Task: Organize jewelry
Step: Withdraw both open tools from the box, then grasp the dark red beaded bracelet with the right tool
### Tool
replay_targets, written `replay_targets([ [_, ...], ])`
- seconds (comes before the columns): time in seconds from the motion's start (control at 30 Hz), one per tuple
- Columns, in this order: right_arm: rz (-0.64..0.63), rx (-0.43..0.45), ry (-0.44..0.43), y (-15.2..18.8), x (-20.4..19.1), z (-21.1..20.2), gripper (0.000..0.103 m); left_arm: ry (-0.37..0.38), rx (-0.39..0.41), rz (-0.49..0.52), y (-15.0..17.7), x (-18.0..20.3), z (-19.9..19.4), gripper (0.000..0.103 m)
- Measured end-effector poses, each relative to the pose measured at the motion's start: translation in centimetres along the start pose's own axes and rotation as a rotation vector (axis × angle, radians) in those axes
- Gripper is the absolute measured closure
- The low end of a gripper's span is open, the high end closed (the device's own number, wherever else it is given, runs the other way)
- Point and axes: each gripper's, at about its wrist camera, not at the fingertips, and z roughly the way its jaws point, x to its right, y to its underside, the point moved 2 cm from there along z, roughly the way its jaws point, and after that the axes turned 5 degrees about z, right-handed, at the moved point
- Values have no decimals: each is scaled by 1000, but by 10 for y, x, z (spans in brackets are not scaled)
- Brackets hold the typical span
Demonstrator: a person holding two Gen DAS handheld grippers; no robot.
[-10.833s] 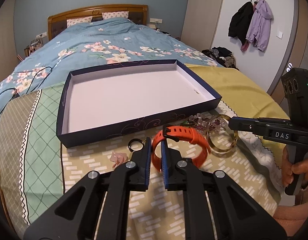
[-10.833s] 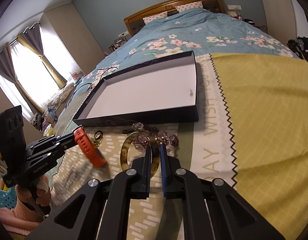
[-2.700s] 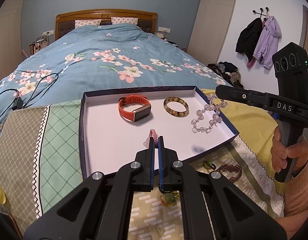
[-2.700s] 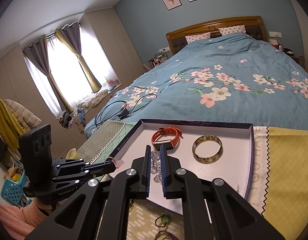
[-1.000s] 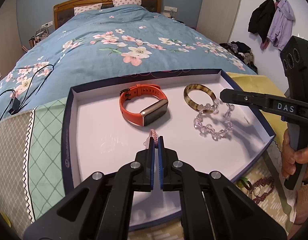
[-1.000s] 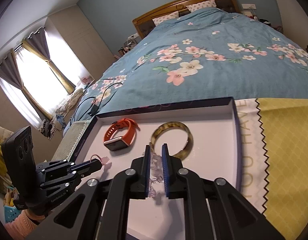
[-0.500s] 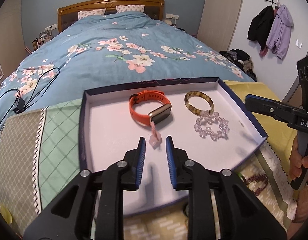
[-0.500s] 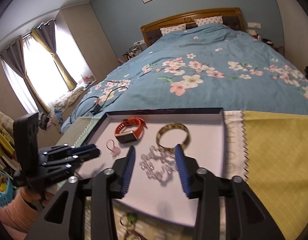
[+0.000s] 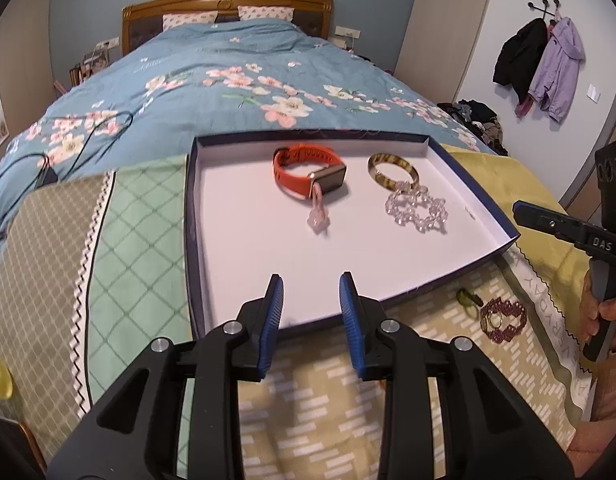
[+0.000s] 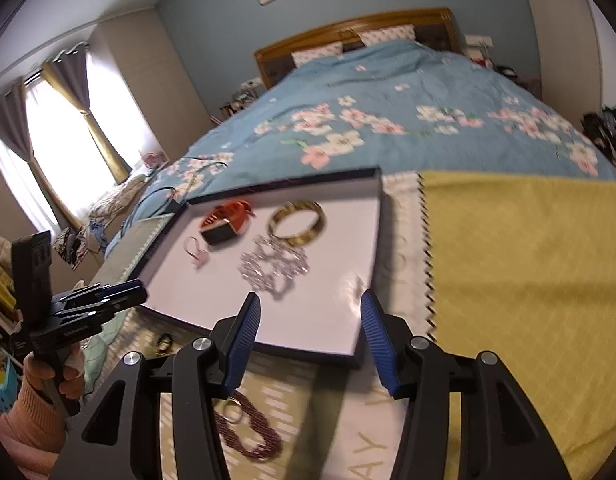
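**Jewelry tray and loose pieces: both grippers empty**

Left gripper (image 9: 311, 304): we find its blue-padded jaws spread apart with nothing between them, hanging over the near edge of the tray (image 9: 193, 240). Right gripper (image 10: 310, 334): jaws spread wider, also empty, at the tray's near rim.

In the tray, a shallow dark-walled box with a white floor, we count four pieces. An orange watch (image 9: 308, 174) lies toward the far middle. A pink charm (image 9: 318, 216) lies just in front of the watch face, touching or nearly so. An amber bangle (image 9: 392, 171) lies to the right of the watch. A clear bead bracelet (image 9: 415, 208) lies against the bangle's near side.

Outside the tray, on the patterned cloth (image 9: 320, 400) beside its near right corner, we list a maroon bead bracelet (image 9: 504, 320) with a small ring inside its loop, and a green piece (image 9: 468, 298) just left of it. The right wrist view is blurred.
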Motion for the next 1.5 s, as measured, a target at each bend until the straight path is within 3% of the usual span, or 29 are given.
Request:
replay_targets([
  [0.13,36,-39,-9,2,6,16,51,17,3,-32,4,-6,-5,73],
  [0.5,32,-22,-15,-2,2,20,49,-22,33,-40,10,-5,-17,70],
  [0.67,-21,24,-8,7,-7,-6,49,-27,85,27,16,12,-37,68],
  [0.8,-130,-16,-34,25,-27,-17,50,-11,85,78,26,26,-45,66],
  [1.03,-202,-126,-34,60,-38,-12,60,40,43,138,48,50,-44,66],
  [1.23,-176,-143,-11,73,-32,-16,65,44,22,198,57,67,-39,66],
  [1.5,-181,-159,-2,83,-34,-13,79,61,29,237,44,82,-28,71],
])
